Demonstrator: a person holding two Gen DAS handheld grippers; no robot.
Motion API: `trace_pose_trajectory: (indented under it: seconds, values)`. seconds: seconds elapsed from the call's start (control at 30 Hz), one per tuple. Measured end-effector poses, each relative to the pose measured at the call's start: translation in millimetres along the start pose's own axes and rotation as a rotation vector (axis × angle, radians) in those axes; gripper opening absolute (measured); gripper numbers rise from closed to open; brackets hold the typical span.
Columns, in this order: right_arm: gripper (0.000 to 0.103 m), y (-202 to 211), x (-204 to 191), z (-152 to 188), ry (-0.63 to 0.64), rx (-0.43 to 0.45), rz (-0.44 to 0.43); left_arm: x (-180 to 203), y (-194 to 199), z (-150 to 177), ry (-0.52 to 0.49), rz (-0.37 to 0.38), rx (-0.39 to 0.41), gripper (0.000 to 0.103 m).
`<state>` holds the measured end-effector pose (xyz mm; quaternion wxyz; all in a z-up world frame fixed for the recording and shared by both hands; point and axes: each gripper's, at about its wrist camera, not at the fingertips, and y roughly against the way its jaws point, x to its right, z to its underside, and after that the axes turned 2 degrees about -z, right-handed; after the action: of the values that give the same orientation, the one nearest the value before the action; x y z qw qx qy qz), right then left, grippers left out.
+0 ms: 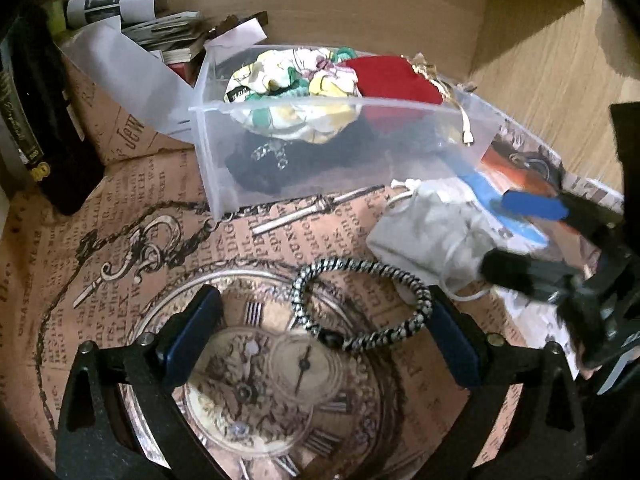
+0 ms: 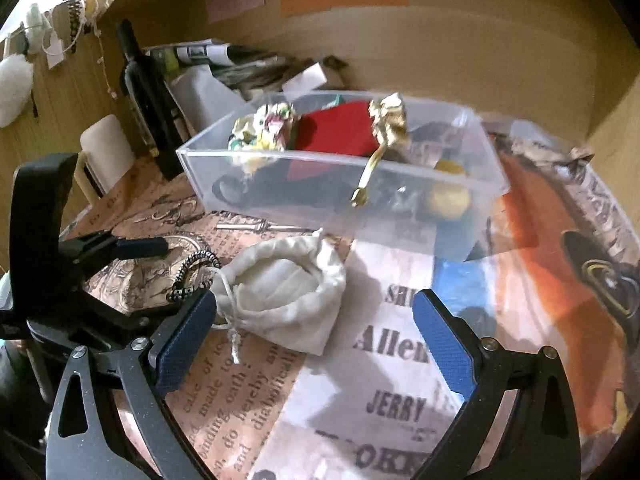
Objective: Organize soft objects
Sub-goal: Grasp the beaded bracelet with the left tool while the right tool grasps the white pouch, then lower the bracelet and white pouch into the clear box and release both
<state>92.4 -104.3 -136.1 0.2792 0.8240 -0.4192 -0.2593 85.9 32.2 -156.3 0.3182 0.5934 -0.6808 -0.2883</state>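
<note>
A clear plastic bin (image 1: 224,152) (image 2: 280,200) holds a red cloth (image 1: 388,76) (image 2: 336,130), a floral scrunchie (image 1: 296,76) (image 2: 264,128) and dark items. A black-and-white braided hair tie (image 1: 360,304) (image 2: 192,276) lies on the printed tablecloth between my left gripper's open fingers. My left gripper (image 1: 324,344) is open and empty. A cream drawstring pouch (image 1: 432,228) (image 2: 284,300) lies in front of the bin. My right gripper (image 2: 316,344) is open, its left finger beside the pouch; it also shows in the left wrist view (image 1: 520,236).
A dark bottle (image 2: 148,100) (image 1: 44,120) and a box of papers (image 1: 120,60) stand behind and left of the bin. Wooden walls (image 2: 480,40) close the back and right. The cloth covers the table (image 2: 392,400).
</note>
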Motion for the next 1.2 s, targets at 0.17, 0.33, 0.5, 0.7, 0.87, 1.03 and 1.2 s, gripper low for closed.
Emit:
trace_pose_trajectory:
  seconds: [0.17,0.33,0.5,0.7,0.87,1.03,1.2]
  values:
    - [0.098,-16.8,-0.6,-2.0,-0.002,-0.056,-0.027,-4.4,-1.5,-1.4,0.004,0.025,0.007,0.074]
    - [0.086,-31.1,-2.5,-2.0,0.014,-0.093,-0.037,-8.0,0.0,0.2,0.000,0.016,0.018,0.058]
    - [0.061,-29.3,-13.8,0.1,0.075,-0.080,-0.042,-12.3,3.5,1.4,0.006,0.016,0.025,0.041]
    - [0.036,-17.9,-17.9,5.0,0.095,-0.033,-0.045,-10.8,17.6,2.2,0.013,0.000,0.060,0.039]
    - [0.022,-7.8,-14.7,3.4,0.086,0.001,-0.055,-9.2,32.3,0.6,0.016,-0.015,0.095,0.038]
    - [0.017,15.7,-11.2,1.0,0.072,0.062,-0.059,-8.9,49.6,-4.9,0.018,-0.022,0.147,0.038]
    - [0.016,39.0,-7.6,-7.1,0.069,0.141,-0.044,-2.9,65.8,-15.7,0.011,-0.024,0.206,0.038]
